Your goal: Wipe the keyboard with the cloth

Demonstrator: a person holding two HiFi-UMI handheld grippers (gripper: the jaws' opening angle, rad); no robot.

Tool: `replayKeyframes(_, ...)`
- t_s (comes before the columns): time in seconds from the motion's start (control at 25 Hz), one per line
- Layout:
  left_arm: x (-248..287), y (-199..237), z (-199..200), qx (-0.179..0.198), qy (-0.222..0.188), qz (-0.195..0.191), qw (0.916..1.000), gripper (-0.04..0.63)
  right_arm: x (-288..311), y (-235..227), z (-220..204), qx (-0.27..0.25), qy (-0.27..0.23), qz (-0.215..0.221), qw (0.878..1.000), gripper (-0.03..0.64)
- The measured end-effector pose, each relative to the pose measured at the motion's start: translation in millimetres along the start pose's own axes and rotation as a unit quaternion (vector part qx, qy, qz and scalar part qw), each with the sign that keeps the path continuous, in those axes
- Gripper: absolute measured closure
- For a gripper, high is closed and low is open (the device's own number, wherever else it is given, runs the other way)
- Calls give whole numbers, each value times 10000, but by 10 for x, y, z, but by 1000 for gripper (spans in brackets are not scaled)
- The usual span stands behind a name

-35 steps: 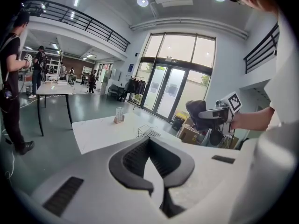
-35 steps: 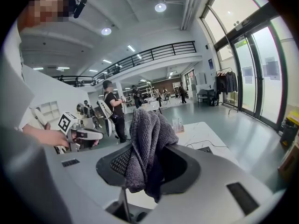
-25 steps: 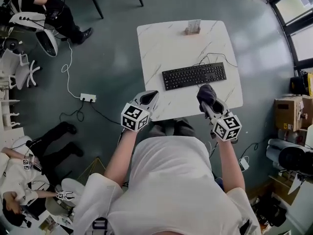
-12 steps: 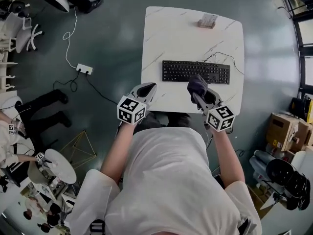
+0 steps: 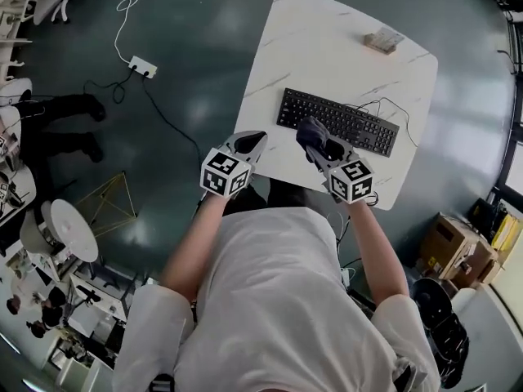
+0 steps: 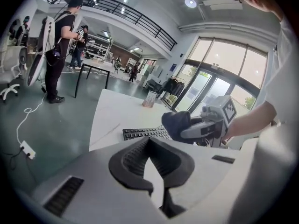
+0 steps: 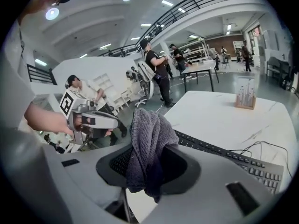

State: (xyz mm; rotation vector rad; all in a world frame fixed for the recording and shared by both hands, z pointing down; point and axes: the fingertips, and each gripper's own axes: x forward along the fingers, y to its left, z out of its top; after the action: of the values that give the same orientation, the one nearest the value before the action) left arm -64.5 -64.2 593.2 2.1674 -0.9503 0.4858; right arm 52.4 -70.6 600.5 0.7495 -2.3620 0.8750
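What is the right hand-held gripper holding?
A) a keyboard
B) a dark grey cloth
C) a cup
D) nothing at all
B: in the right gripper view, the jaws of the right hand-held gripper are closed on a bunched dark grey cloth, which sticks up out of them.

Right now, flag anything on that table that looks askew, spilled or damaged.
Nothing stands out. The keyboard lies flat, roughly parallel to the near edge of the table, with no spill around it. Its cable loops loosely behind it, untidy but not visibly damaged.
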Motion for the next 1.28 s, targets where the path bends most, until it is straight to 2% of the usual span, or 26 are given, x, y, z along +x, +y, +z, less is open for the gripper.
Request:
replayKeyframes(0.24, 203, 109, -211, -277, 44, 196, 9994, 589, 530, -4, -169, -191, 479, 543, 9972, 463)
replayKeyframes(0.56, 366, 268, -448, -538, 153, 415, 9976, 588, 1180, 50, -318, -146, 803, 795, 9935, 463)
replayKeyframes(0.92, 682, 390, -589, -514, 325, 457, 9971, 589, 1438, -143, -492, 466, 757, 556, 9945, 463)
replayKeyframes(1.28, 916, 436, -641, -342, 623, 412, 9966, 588, 1101, -539, -617, 1180, 447, 290, 9916, 463)
